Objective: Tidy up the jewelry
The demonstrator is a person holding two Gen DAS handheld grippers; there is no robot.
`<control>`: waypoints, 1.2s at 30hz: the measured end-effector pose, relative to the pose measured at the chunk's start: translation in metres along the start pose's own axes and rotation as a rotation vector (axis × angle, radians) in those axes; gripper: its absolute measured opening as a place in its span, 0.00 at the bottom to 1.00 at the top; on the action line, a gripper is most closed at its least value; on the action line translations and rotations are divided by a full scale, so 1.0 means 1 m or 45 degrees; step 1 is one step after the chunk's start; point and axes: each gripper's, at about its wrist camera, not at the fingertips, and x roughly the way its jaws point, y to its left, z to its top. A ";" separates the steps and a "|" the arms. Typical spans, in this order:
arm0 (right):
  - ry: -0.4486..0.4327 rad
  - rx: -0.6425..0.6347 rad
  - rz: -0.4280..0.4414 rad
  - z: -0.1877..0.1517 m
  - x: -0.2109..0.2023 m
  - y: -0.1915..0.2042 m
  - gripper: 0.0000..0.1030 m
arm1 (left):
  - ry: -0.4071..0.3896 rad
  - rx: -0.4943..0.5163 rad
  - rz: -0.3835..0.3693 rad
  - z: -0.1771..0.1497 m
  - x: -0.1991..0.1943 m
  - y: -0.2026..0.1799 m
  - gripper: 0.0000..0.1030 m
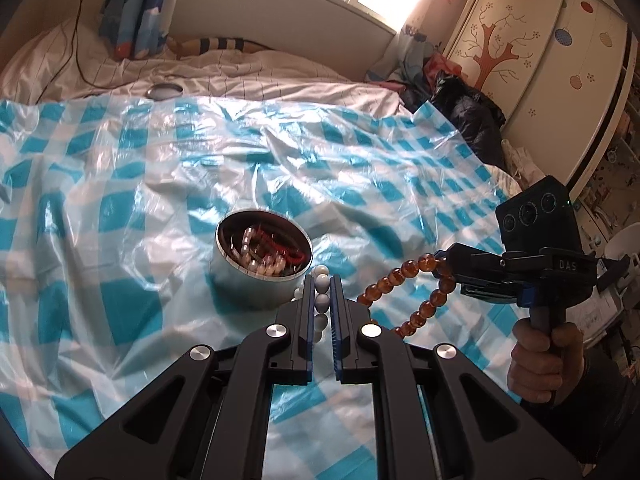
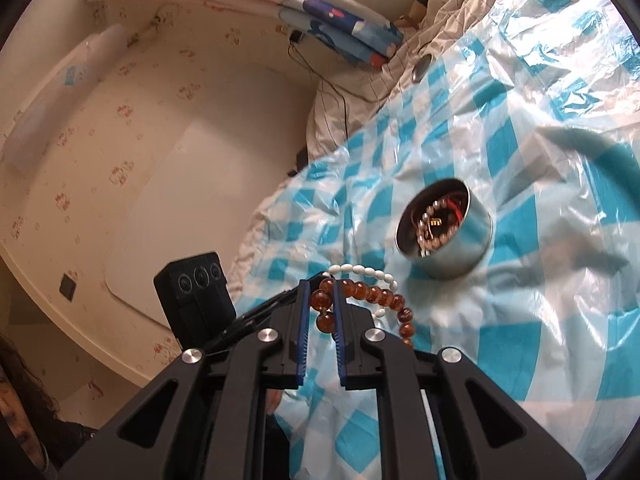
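While both strands hang above the blue-and-white checked plastic sheet (image 1: 120,184), each gripper pinches one bracelet, and the open metal tin (image 1: 262,258) serves as the landmark. Left gripper (image 1: 322,292): its two blue-lined fingers are closed to a narrow gap around the white bead bracelet (image 1: 322,284), several oval beads being squeezed between the pads; the fingertips sit just beside the tin's near right rim, and the rest of the strand drops behind the fingers. Right gripper (image 2: 322,294): its fingers are likewise drawn nearly together, clamping the amber bead bracelet (image 2: 324,300), whose loop curves out to the side of the fingertips nearest the tin and hangs free. Seen from the left wrist, the amber loop lies to the right of the tin, well clear of its wall, with the right gripper farther right and a hand (image 1: 540,360) on its grip. Seen from the right wrist, the white strand arcs between the amber beads and the tin, short of the tin's rim. Inside the tin lie several bead strands (image 2: 434,228), pale and red among them, though blur hides their detail. Beyond the tin, at the far edge of the sheet, a round metal lid (image 1: 164,91) rests on the striped bedsheet (image 1: 240,72).
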 end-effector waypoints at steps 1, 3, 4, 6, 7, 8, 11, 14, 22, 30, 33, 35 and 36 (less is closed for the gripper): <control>-0.009 -0.006 0.002 0.002 -0.001 0.001 0.12 | -0.010 0.000 -0.003 0.003 0.001 -0.002 0.06; -0.029 -0.005 0.009 0.005 -0.002 0.000 0.12 | -0.027 -0.006 -0.010 0.007 0.002 -0.005 0.06; -0.035 0.008 0.016 0.007 -0.002 -0.001 0.12 | -0.033 -0.007 -0.011 0.008 0.002 -0.005 0.06; -0.043 0.001 0.018 0.010 -0.003 -0.001 0.12 | -0.044 -0.008 -0.012 0.010 0.004 -0.007 0.06; -0.050 -0.001 0.018 0.011 -0.003 -0.003 0.12 | -0.050 -0.012 -0.014 0.012 0.004 -0.007 0.06; -0.054 0.013 0.021 0.012 -0.003 -0.005 0.12 | -0.052 -0.014 -0.014 0.013 0.005 -0.007 0.06; -0.061 0.020 0.039 0.014 -0.003 -0.006 0.12 | -0.054 -0.014 -0.006 0.013 0.008 -0.008 0.06; -0.077 0.015 0.055 0.017 -0.006 -0.005 0.12 | -0.055 -0.021 -0.005 0.015 0.011 -0.008 0.06; 0.126 -0.076 -0.297 0.015 0.014 -0.007 0.53 | -0.057 -0.034 0.005 0.017 0.015 -0.001 0.06; 0.333 -0.472 -0.824 -0.024 0.069 -0.004 0.62 | -0.062 -0.065 0.017 0.017 0.014 0.009 0.06; 0.371 -0.586 -0.928 -0.033 0.082 -0.002 0.53 | -0.057 -0.056 0.019 0.016 0.014 0.009 0.06; 0.403 -0.637 -0.960 -0.039 0.089 -0.003 0.44 | -0.056 -0.057 0.021 0.017 0.015 0.009 0.07; 0.427 -0.689 -1.005 -0.044 0.095 -0.004 0.44 | -0.058 -0.058 0.021 0.017 0.015 0.009 0.06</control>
